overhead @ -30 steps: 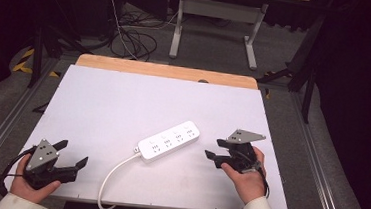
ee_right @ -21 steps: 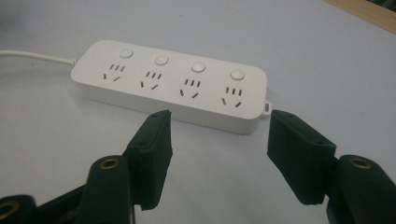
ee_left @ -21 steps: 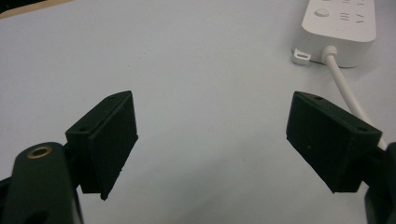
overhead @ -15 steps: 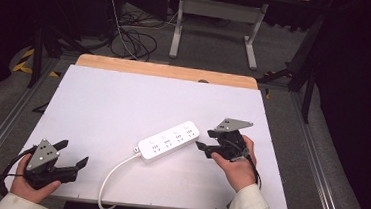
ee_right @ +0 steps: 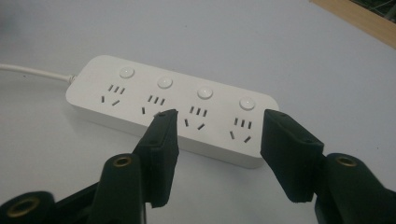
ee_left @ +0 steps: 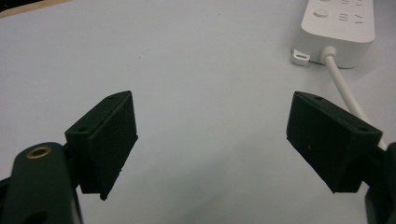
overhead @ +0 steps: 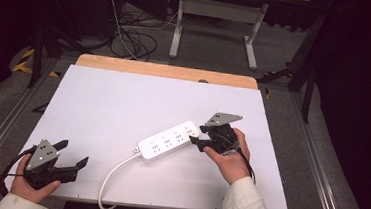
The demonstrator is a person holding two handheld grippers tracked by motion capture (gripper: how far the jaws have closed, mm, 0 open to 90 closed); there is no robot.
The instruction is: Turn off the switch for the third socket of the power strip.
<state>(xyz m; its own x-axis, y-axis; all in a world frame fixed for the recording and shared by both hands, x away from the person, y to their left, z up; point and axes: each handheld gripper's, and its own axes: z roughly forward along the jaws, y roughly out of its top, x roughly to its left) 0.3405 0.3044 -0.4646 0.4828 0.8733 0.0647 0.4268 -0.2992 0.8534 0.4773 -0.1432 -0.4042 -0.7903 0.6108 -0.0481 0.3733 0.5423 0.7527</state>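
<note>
Most of the white table top is being left bare and passable, with only the power strip lying across its middle, its cord trailing to the near edge, and the right gripper being held just beside its far end.

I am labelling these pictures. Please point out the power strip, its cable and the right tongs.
power strip [ee_right: 173, 109]: right gripper view, top face among the sockets.
cable [overhead: 112, 176]: high view, the curve toward the table's near edge.
right tongs [overhead: 197, 137]: high view, midway between the open tips, beside the strip's end.
</note>
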